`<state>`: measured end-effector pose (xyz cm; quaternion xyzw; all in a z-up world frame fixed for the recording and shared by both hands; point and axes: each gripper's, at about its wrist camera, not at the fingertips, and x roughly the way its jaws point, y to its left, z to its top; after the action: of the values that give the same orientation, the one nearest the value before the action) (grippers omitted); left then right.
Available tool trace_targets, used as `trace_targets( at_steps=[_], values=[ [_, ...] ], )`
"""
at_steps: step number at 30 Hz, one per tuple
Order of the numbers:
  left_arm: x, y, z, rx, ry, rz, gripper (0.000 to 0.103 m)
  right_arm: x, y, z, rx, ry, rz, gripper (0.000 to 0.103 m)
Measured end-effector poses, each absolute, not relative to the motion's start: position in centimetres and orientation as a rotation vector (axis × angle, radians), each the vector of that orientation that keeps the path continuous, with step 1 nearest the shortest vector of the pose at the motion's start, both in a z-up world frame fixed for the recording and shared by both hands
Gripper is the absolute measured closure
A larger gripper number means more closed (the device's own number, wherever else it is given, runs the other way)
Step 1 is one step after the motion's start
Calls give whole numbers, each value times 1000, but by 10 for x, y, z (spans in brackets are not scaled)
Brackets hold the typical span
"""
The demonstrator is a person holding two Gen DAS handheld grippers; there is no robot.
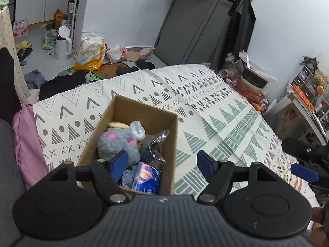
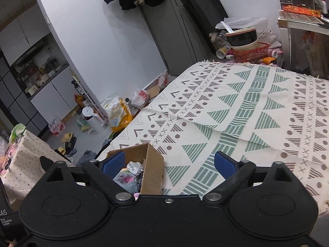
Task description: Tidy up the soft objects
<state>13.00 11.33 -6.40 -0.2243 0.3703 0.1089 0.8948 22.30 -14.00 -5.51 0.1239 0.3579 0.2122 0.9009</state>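
The cardboard box [image 1: 131, 115] is plain brown paperboard, matt and slightly fibrous at its cut edges. Inside it, the grey plush toy [image 1: 117, 142] is fuzzy pile cloth with smooth pink patches, the crumpled clear wrapper [image 1: 137, 129] is shiny plastic film, the dark bag [image 1: 153, 150] is glossy crinkled plastic, and the blue packet [image 1: 147, 178] has a slick printed sheen. The patterned bedspread [image 1: 205, 111] is matt woven cloth, creased in folds. The left gripper [image 1: 162, 163] is matt black plastic with dull metal pivot pins and smooth blue pads [image 1: 118, 160]; the right gripper [image 2: 169, 163] looks the same.
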Motion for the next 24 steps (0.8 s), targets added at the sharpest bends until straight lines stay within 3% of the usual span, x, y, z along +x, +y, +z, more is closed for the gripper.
trace_targets(
  at_steps=[5,20,24],
  values=[
    [123,95,-48,-408,782,188,30,213,-156,-45,265,739,432,0],
    [86,51,-1,-291,752,163,30,175,-198,-11,271,711,406,0],
    [76,41,7,-260,741,151,20,165,-206,-6,245,711,378,0]
  ],
)
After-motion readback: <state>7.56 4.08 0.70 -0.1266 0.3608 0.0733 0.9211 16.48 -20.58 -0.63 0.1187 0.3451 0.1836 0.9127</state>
